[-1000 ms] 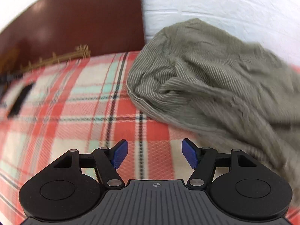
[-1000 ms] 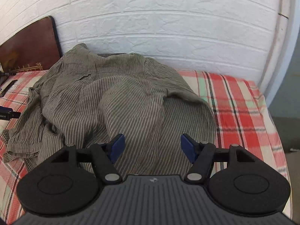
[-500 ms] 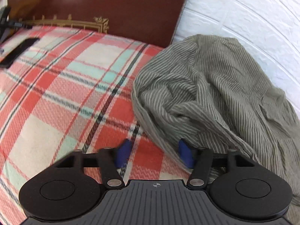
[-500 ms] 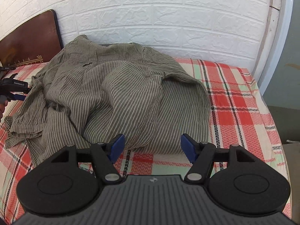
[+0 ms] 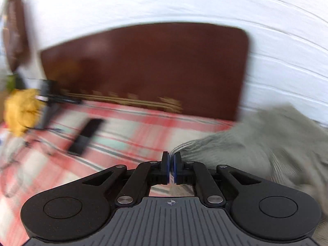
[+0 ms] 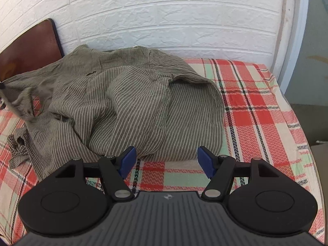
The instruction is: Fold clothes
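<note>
A crumpled olive-grey striped shirt (image 6: pixel 127 102) lies on the red plaid bedspread (image 6: pixel 256 110) against the white brick wall. In the blurred left wrist view my left gripper (image 5: pixel 171 165) has its blue pads pressed together, and an edge of the shirt (image 5: pixel 256 143) runs up to them from the right. The right wrist view shows the shirt's left side drawn up and out towards the left frame edge. My right gripper (image 6: pixel 167 161) is open just in front of the shirt's near hem, over bare bedspread, nothing between its fingers.
A dark brown headboard (image 5: pixel 143 67) stands behind the bed. On the bedspread to the left lie a black phone-like slab (image 5: pixel 86 137), a yellow cloth (image 5: pixel 20 108) and a dark clamp-like tool (image 5: pixel 51 100). The bed's right edge (image 6: pixel 297 123) drops to the floor.
My left gripper went from open to shut at the shirt's left edge, then rose and swung left towards the headboard, pulling the cloth. The right gripper stayed open, drifting slightly back from the hem.
</note>
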### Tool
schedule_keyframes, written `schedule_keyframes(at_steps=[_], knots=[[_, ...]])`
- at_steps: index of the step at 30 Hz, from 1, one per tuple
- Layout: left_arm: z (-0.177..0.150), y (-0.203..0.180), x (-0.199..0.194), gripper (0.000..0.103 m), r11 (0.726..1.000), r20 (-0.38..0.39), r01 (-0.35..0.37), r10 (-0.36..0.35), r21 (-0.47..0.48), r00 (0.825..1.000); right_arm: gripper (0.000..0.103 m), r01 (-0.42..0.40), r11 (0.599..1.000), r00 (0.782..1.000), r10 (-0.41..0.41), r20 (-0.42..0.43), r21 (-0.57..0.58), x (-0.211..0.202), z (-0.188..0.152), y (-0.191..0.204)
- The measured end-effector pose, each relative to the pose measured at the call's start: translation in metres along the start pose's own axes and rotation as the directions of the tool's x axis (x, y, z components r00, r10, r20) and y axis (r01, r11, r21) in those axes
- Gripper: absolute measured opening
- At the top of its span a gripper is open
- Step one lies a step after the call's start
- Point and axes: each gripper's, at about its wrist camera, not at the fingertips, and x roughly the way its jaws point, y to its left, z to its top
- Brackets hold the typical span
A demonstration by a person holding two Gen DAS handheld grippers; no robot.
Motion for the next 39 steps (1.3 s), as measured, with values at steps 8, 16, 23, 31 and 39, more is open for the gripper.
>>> schedule_keyframes(at_steps=[8, 16, 23, 31, 39], knots=[[-0.024, 0.011, 0.068, 0.049, 0.989, -0.128, -0.148, 0.150, 0.023, 0.980, 0.070, -0.004, 0.999, 1.000, 0.004, -0.011, 0.034, -0.003, -0.008, 0.000], [-0.063, -0.001, 0.023, 0.079, 0.997, -0.108, 0.007, 0.002, 0.082, 0.994, 0.070, 0.045, 0.995, 0.999, -0.046, 0.003, 0.088, -0.006, -0.010, -0.017], [-0.100, -0.041, -0.059, 0.082, 0.931, -0.066, 0.359, -0.355, 0.061, 0.933, 0.069, 0.052, 0.985, 0.998, -0.055, 0.009, 0.166, 0.017, -0.021, -0.022], [-0.158, -0.103, -0.117, 0.082, 0.817, -0.080, 0.551, -0.546, 0.170, 0.834, 0.069, 0.034, 0.988, 0.994, -0.050, 0.101, 0.151, 0.044, -0.028, -0.042], [-0.172, -0.097, -0.126, 0.084, 0.843, -0.112, 0.528, -0.518, 0.104, 0.848, 0.009, -0.201, 0.941, 0.976, 0.170, 0.135, 0.272, 0.047, -0.027, -0.060]])
